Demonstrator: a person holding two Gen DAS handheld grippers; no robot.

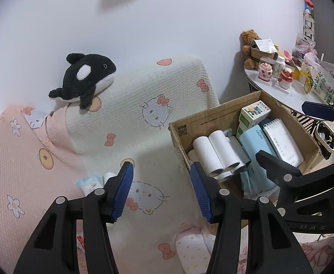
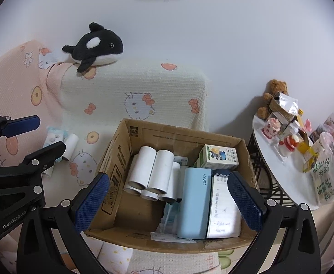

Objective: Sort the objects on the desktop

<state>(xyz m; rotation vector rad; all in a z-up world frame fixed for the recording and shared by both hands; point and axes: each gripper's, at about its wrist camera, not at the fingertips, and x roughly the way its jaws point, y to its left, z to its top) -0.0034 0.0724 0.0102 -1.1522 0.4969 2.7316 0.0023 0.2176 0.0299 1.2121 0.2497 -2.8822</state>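
Observation:
A cardboard box [image 2: 178,132] stands on the cartoon-print bed cover [image 1: 144,105]. It holds several white rolls [image 2: 153,169], a light blue case [image 2: 194,203], a spiral notepad [image 2: 224,210] and a small green carton [image 2: 219,157]. My right gripper [image 2: 169,196] hangs open over the box, touching none of it. My left gripper [image 1: 162,182] is open over the cover to the left of the box [image 1: 212,116], with nothing between its pads. Just beyond its left finger lie a tissue pack [image 1: 89,182] and a loose white roll [image 1: 108,175].
A plush orca [image 1: 84,77] sits on the pillow by the wall. Right of the box a round white table [image 2: 274,159] carries figurines, bottles, a bag and a teddy bear [image 2: 276,89]. A small bin [image 1: 327,139] stands under it.

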